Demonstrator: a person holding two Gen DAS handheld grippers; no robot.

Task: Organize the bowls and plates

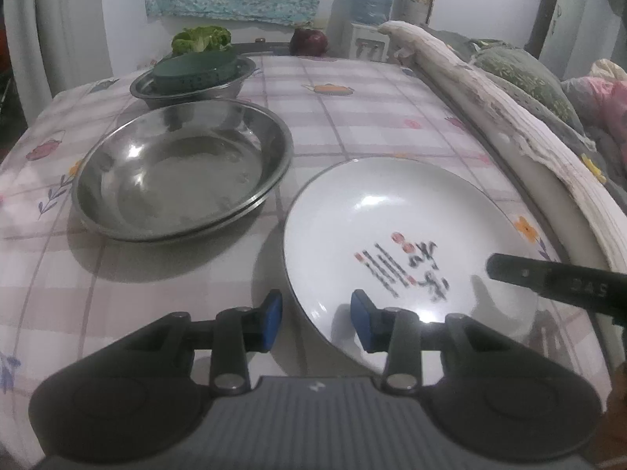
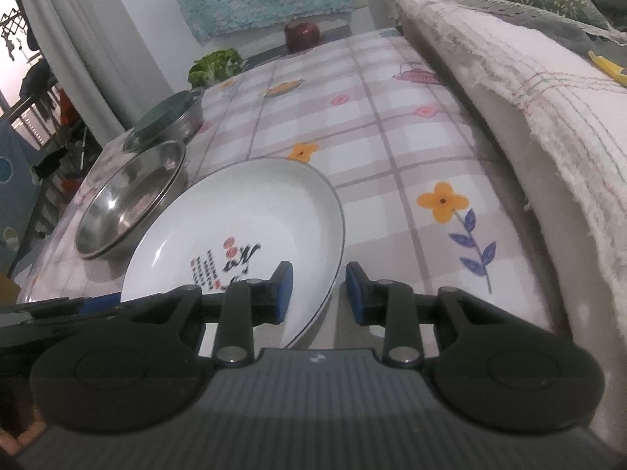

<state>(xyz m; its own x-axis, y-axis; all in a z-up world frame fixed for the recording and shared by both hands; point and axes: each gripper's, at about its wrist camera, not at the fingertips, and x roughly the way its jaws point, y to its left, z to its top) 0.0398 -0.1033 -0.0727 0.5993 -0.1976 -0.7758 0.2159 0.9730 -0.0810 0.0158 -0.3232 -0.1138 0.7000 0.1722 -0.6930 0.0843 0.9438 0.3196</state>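
- Left gripper (image 1: 316, 321) sits at 6 o'clock in its own view, jaws apart astride the near-left rim of the white plate (image 1: 392, 219), pads not pressing it.
- Right gripper (image 2: 318, 291) straddles the plate's right rim, pads clear too.
- Plate lies on the checked tablecloth (image 1: 372, 117).
- Steel dish (image 1: 184, 168) at 10 o'clock of the plate; steel bowl (image 1: 192, 86) with a green strainer (image 1: 196, 68) beyond, at 11.

Home: checked tablecloth (image 1: 352, 117), pillows (image 1: 521, 74), curtain (image 2: 78, 39).
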